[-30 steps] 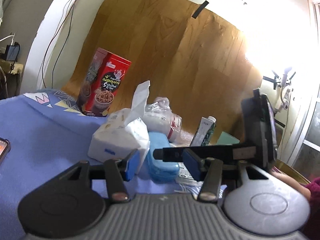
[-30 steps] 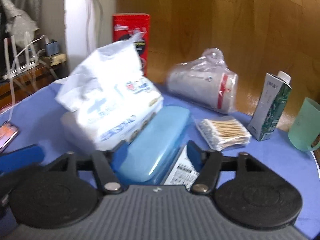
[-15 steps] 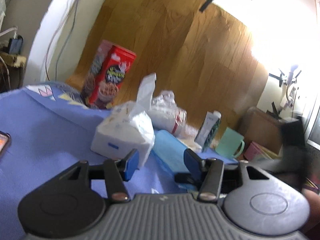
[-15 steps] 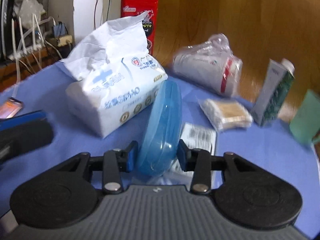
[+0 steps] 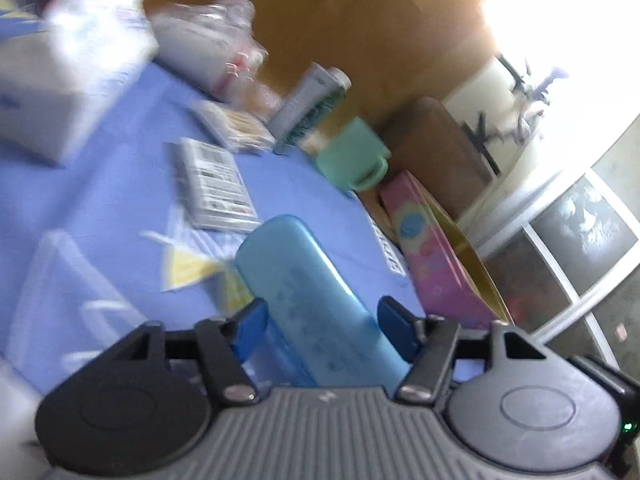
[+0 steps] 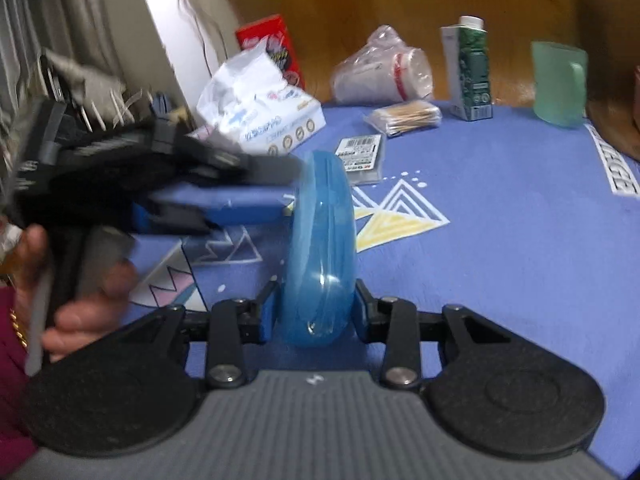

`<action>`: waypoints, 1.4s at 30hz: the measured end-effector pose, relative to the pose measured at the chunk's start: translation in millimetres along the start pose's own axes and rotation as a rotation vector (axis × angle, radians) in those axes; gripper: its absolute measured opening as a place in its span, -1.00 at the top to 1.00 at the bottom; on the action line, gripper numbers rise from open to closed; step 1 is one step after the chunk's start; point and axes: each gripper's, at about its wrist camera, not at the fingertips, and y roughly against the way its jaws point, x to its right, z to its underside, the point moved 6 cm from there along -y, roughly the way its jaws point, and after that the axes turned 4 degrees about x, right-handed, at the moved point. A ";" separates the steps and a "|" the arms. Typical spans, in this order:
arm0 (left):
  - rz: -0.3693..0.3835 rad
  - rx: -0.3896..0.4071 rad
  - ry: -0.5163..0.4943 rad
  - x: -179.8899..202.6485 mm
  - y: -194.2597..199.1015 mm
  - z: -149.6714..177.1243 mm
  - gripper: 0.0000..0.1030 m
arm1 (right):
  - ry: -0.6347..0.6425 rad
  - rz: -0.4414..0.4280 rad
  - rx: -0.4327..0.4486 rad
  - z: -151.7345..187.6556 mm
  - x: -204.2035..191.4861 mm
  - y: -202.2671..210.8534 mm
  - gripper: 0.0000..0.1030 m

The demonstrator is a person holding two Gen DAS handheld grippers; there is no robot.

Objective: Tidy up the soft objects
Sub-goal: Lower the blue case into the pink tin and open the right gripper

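Observation:
My right gripper is shut on a blue oblong case and holds it on edge above the blue cloth. In the left wrist view the same case lies between the open fingers of my left gripper, whose pads stand apart from its sides. From the right wrist view the left gripper reaches in from the left, touching the case's far end. A white tissue pack sits at the back left of the table; it also shows blurred in the left wrist view.
On the table stand a red snack box, bagged paper cups, a cotton swab pack, a small flat packet, a green carton and a green mug. A pink box stands beyond the table's right edge.
The right gripper has lifted the blue case away from the tissue pack toward the table's front. The left gripper has swung right and down, bringing its open fingers around the case.

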 end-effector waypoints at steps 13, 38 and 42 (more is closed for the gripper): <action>0.210 -0.055 -0.417 218.9 -126.1 -7.4 0.08 | -0.080 0.317 0.409 -39.0 109.2 113.0 0.26; 0.166 -0.101 -0.298 237.2 -186.5 12.8 -0.24 | -0.691 0.502 0.475 -91.1 352.3 154.7 -0.02; 0.123 -0.095 -0.373 233.5 -176.7 16.2 -0.24 | -0.691 0.605 0.431 -84.3 368.1 153.3 -0.15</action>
